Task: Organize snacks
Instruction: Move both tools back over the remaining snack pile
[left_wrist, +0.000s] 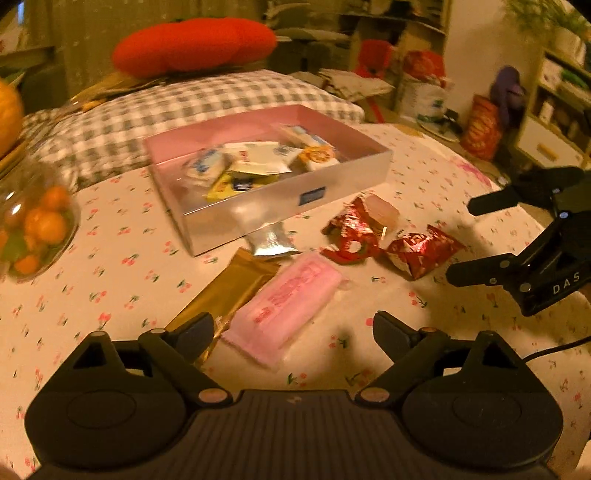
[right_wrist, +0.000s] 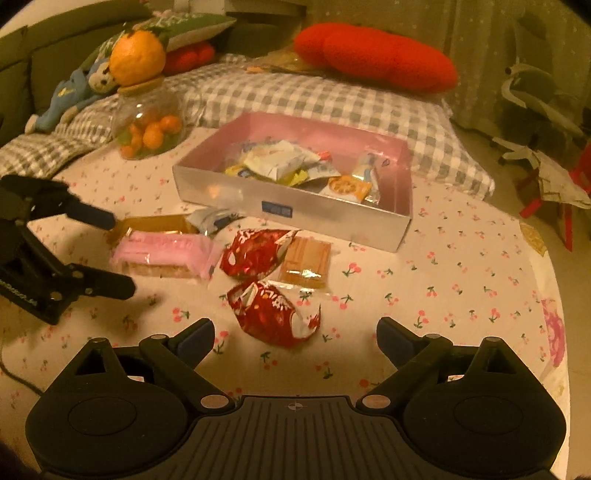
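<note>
A: Your left gripper (left_wrist: 293, 330) hangs over the near edge of the table (right_wrist: 461, 266), jaws spread wide with nothing between them. Just beyond its fingertips lies the pink packet (left_wrist: 286, 308), flat on the cherry-print cloth, with the gold packet (left_wrist: 225, 295) touching its left side.

B: And your right gripper (right_wrist: 295, 334)?

A: Spread wide too, holding nothing. The nearest red wrapper (right_wrist: 271, 314) lies just ahead of its fingers, apart from both pads. A second red wrapper (right_wrist: 255, 254) sits behind that one, beside a clear-wrapped tan biscuit (right_wrist: 306, 262).

B: So you have loose snacks toward the near side. What about the silver pouch?

A: The silver pouch (left_wrist: 269, 240) rests against the front wall of the box.

B: The box itself?

A: The silver box (right_wrist: 229, 192) with its pink inside stands toward the middle of the table, lid off. In it you have a heap of small packets (right_wrist: 280, 160): white, yellow, and one with an orange round print (right_wrist: 345, 188). How many I cannot tell.

B: Farther out?

A: At the far left edge, a clear jar (right_wrist: 147, 125) holds small orange fruits, with a large orange (right_wrist: 136, 57) perched on top. Beyond the table's far edge lies a checked cushion (right_wrist: 295, 99).
</note>
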